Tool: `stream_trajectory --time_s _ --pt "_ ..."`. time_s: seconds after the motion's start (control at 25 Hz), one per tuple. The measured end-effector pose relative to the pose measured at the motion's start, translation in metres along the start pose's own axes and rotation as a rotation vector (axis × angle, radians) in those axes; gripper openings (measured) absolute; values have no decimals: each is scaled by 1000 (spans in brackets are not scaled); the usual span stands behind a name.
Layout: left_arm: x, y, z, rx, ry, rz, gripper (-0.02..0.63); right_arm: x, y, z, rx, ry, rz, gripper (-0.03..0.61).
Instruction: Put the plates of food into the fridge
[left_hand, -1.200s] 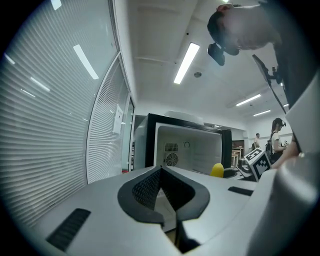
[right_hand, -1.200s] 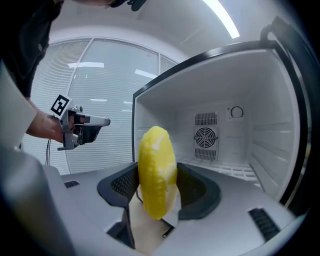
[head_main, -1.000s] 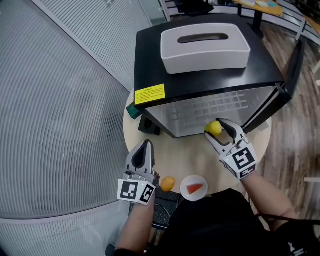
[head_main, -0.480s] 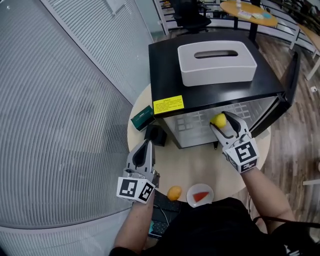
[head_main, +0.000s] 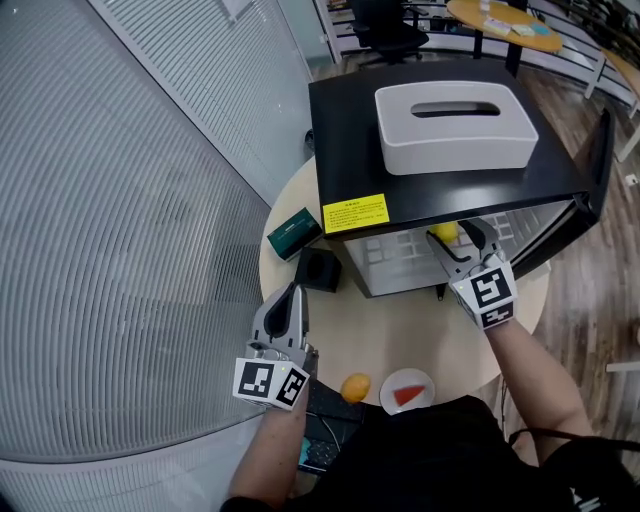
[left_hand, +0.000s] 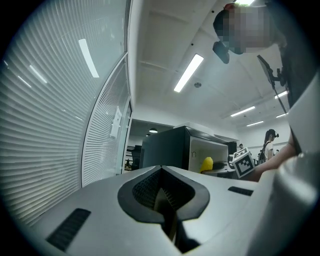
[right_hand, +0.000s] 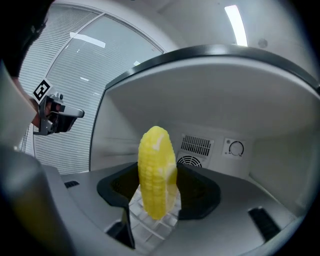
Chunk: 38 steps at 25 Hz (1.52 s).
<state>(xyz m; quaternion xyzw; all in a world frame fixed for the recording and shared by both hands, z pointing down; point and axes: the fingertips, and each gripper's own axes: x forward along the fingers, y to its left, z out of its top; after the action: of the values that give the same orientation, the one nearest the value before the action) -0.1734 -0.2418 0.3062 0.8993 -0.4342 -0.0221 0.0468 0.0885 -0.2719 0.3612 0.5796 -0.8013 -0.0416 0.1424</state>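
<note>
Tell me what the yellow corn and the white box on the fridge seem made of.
Corn: probably glossy plastic, since its kernels look moulded and uniform. White box: likely matte plastic, with smooth rounded edges; not certain.

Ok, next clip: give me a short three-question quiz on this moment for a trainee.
1. Multiple choice: what does the right gripper hold?
A) a piece of corn
B) a banana
C) a spoon
2. True or false: the left gripper is shut, with nothing between its jaws.
3. Short answer: what stands on top of the fridge?
Key: 1 A. 2 True. 3 The white tissue box.
</note>
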Motion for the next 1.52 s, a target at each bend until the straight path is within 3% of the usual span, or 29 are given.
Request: stream_trajectory --time_s 0.48,1.12,1.52 --pt "-7 26 -10 -27 15 60 6 36 5 -14 -26 49 22 236" --pt "-19 36 -20 -52 24 101 6 70 36 -3 -228 42 66 236" --pt "-35 49 -19 -59 17 139 6 83 52 -6 -257 44 80 236"
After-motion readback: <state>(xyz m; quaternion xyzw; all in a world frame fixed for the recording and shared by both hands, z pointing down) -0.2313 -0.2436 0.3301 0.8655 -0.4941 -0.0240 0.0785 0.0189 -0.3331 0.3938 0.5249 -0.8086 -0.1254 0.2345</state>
